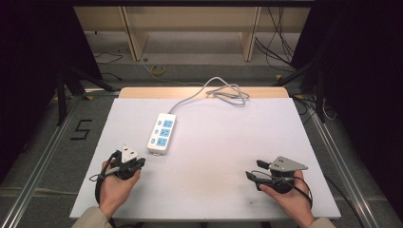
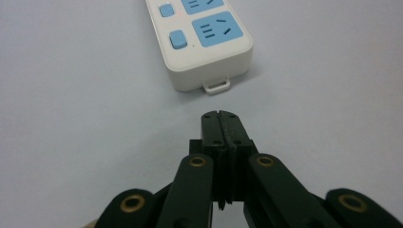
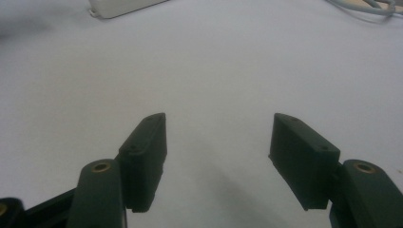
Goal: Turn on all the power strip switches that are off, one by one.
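White power strip lying just clear of closed left jaws

White and blue-socketed, the power strip [image 1: 161,132] is lying flat on the pale table [image 1: 218,142], left of centre in the high view, its grey cable [image 1: 223,91] running toward the top of the frame and bunching in a loose coil at the table's far edge. The left gripper [image 1: 138,163] is sitting in the lower left of that view, held in the person's left hand [image 1: 115,185], its tips pointing up and right at the strip's near end and stopping just short of it. In the left gripper view its jaws are pressing together at centre frame with nothing between them, and the strip is being cut off by the top edge, so a single socket, two blue buttons and the small hanging tab are showing in full.

The right gripper [image 1: 250,175] is resting in the lower right of the high view, well apart from the strip, cradled in the right hand [image 1: 290,197]. In the right gripper view its jaws are standing wide apart over bare table, holding nothing; a corner of the strip is peeking in at the upper left and a blurred loop of cable at the upper right. Both forearms are being cropped by the bottom edge, and the dark surroundings beyond the table are hard to make out.
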Available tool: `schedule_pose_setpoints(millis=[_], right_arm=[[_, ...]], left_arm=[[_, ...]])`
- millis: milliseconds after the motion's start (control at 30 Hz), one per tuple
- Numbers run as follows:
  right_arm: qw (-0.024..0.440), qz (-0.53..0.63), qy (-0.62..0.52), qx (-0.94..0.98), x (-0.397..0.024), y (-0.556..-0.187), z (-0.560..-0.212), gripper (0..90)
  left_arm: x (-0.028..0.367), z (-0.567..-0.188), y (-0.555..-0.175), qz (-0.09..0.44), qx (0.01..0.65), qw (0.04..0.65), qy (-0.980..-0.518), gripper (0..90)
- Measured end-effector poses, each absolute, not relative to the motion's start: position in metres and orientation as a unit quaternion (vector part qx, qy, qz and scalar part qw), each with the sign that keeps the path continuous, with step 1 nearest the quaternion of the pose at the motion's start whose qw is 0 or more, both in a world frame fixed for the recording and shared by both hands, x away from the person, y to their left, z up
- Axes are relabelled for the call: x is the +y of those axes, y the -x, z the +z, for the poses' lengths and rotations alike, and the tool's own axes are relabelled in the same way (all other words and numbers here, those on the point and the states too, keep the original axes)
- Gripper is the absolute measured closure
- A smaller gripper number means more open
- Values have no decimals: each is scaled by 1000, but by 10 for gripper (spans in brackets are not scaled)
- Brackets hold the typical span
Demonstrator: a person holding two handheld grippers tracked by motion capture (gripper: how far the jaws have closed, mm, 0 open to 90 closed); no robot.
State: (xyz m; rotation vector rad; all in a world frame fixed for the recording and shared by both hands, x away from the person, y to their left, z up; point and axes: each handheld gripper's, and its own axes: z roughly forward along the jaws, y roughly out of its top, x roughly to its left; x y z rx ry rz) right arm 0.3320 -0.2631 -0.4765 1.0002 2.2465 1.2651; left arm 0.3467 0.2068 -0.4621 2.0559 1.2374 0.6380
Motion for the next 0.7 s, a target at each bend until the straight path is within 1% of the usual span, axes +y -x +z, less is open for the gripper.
schedule_pose_setpoints(millis=[300,700], right_arm=[[185,448,-354,800,-263,-332,-477,381],[183,449,-353,800,-262,-332,-477,379]], left_arm=[[203,-456,-371,243,479,322,-780,896],[203,-451,-389,253,485,320,-774,897]])
